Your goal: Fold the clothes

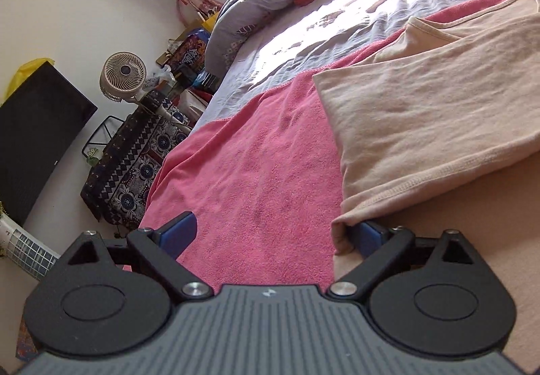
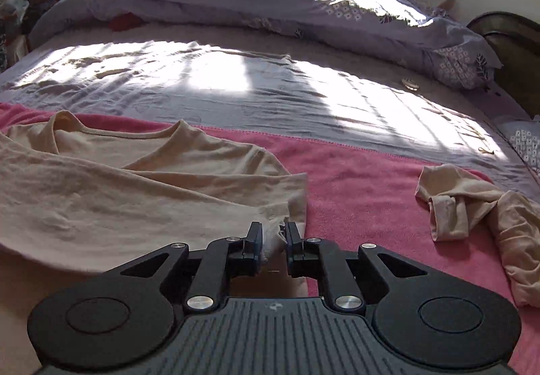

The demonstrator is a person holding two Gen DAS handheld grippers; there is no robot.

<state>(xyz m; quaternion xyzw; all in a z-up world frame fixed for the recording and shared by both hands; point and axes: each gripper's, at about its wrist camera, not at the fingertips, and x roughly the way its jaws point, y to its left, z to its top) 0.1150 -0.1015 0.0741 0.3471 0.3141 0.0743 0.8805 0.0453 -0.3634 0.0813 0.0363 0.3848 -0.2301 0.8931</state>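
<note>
A beige shirt (image 1: 422,112) lies partly folded on a pink towel (image 1: 256,155) spread over the bed. My left gripper (image 1: 273,235) is open wide, low over the towel. Its right fingertip (image 1: 368,236) is tucked against the shirt's near hem corner, and its left fingertip (image 1: 179,233) rests over bare towel. In the right wrist view the beige shirt (image 2: 135,193) spreads to the left, neckline toward the far side. My right gripper (image 2: 273,240) is shut on a bunched corner of the shirt's hem.
A second crumpled beige garment (image 2: 472,206) lies on the pink towel (image 2: 364,186) at the right. Beyond is the grey-purple sheet (image 2: 236,88) and a rolled duvet (image 2: 270,4). Left of the bed stand a fan (image 1: 123,75), a black screen (image 1: 37,135) and a patterned cloth-covered stand (image 1: 135,166).
</note>
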